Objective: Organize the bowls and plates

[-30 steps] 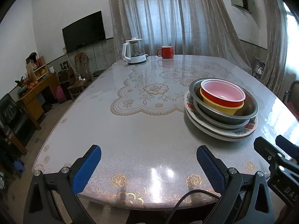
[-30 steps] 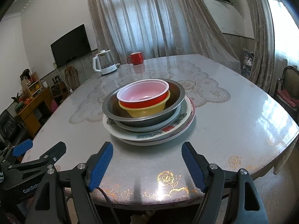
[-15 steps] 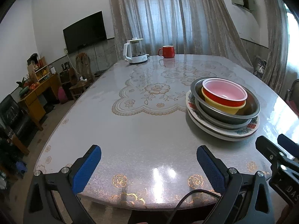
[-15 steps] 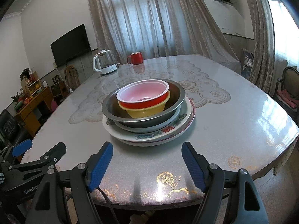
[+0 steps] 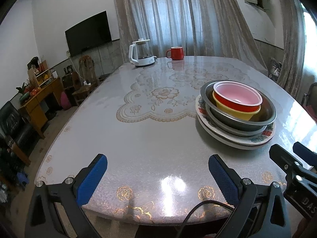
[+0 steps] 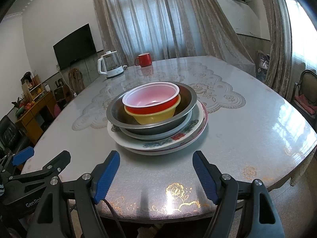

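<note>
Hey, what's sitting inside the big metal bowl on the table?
Inside the metal bowl sits a yellow bowl, with a red bowl, pink inside, nested in it. The red bowl looks empty; the yellow bowl's inside is covered.

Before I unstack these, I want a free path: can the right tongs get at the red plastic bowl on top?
Probably yes: the right tongs are open, aimed at the stack, and the red plastic bowl sits uncovered.

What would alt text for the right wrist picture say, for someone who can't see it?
A stack of dishes sits on a glossy table: a red bowl nested in a yellow bowl, inside metal basins, on floral plates. The open right tool hovers empty before it, with the left tool at lower left. A kettle and red mug stand at the far edge.
</note>
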Tool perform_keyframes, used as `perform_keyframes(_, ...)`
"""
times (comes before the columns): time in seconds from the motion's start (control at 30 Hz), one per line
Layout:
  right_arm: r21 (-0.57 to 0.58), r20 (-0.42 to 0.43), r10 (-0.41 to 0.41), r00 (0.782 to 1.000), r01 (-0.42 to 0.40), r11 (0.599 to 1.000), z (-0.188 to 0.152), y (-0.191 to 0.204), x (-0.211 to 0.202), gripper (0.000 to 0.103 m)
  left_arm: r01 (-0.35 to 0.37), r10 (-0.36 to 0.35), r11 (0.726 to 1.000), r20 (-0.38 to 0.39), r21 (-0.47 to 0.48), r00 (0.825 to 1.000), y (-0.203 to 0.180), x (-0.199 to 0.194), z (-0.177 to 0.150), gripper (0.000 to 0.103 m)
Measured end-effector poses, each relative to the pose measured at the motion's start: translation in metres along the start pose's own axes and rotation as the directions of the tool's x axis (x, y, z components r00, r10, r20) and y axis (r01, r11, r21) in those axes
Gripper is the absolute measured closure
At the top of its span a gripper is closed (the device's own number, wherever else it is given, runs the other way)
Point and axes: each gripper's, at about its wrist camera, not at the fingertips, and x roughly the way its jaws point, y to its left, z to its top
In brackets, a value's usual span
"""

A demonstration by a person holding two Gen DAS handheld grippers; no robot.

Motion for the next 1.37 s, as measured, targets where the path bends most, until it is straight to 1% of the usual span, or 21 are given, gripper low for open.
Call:
perform_keyframes(0.37, 0.025, -0.012, -0.001, 1.000, 0.001, 1.000, -0.001, -0.008, 0.006, 0.026, 0.003, -0.003, 1.000, -0.008, 0.017, 1.000, -0.007, 0.006, 0.001, 0.000)
perform_keyframes(0.57, 0.039, -0.009, 0.000, 1.000, 0.000, 0.999, 0.003, -0.014, 0.008, 0.026, 0.020, -0.020, 0.999, -0.016, 0.027, 1.000, -0.010, 0.012, 0.004, 0.000)
perform_keyframes(0.73, 0.082, -0.003, -0.016, 1.000, 0.016, 0.996, 0.010, -0.030, 0.010, 0.026, 0.043, -0.041, 0.998, -0.039, 0.041, 0.998, -0.018, 0.018, 0.007, 0.000)
perform_keyframes(0.83, 0.106, -0.003, -0.028, 1.000, 0.028, 0.994, 0.017, -0.043, 0.013, 0.026, 0.040, -0.038, 0.998, -0.030, 0.053, 0.999, -0.023, 0.019, 0.010, 0.000)
perform_keyframes(0.93, 0.106, 0.002, -0.069, 0.998, 0.068, 0.992, 0.034, -0.061, 0.018, 0.026, 0.040, -0.039, 0.997, -0.014, 0.070, 0.999, -0.028, 0.018, 0.015, 0.000)
perform_keyframes(1.07, 0.111, 0.003, -0.149, 0.989, 0.148, 0.983, 0.062, -0.091, 0.032, 0.026, 0.040, -0.040, 0.996, 0.004, 0.074, 0.999, -0.031, 0.018, 0.023, 0.000)
perform_keyframes(1.13, 0.097, -0.010, -0.202, 0.979, 0.202, 0.975, 0.077, -0.108, 0.049, 0.026, 0.040, -0.040, 0.997, 0.003, 0.071, 0.999, -0.033, 0.020, 0.026, 0.000)
perform_keyframes(1.17, 0.075, -0.024, -0.242, 0.970, 0.243, 0.967, 0.086, -0.116, 0.062, 0.026, 0.041, -0.041, 0.997, -0.002, 0.071, 0.999, -0.034, 0.022, 0.029, 0.000)
perform_keyframes(1.2, 0.054, -0.059, -0.274, 0.960, 0.277, 0.959, 0.094, -0.125, 0.077, 0.026, 0.040, -0.040, 0.997, -0.006, 0.071, 0.999, -0.034, 0.024, 0.031, 0.000)
perform_keyframes(1.27, 0.034, -0.118, -0.287, 0.951, 0.292, 0.956, 0.106, -0.141, 0.106, 0.026, 0.036, -0.035, 0.997, -0.017, 0.064, 0.999, -0.034, 0.028, 0.036, 0.000)
perform_keyframes(1.37, 0.010, -0.194, -0.313, 0.930, 0.321, 0.947, 0.118, -0.164, 0.144, 0.026, 0.024, -0.023, 0.999, -0.025, 0.046, 0.999, -0.032, 0.035, 0.043, 0.000)
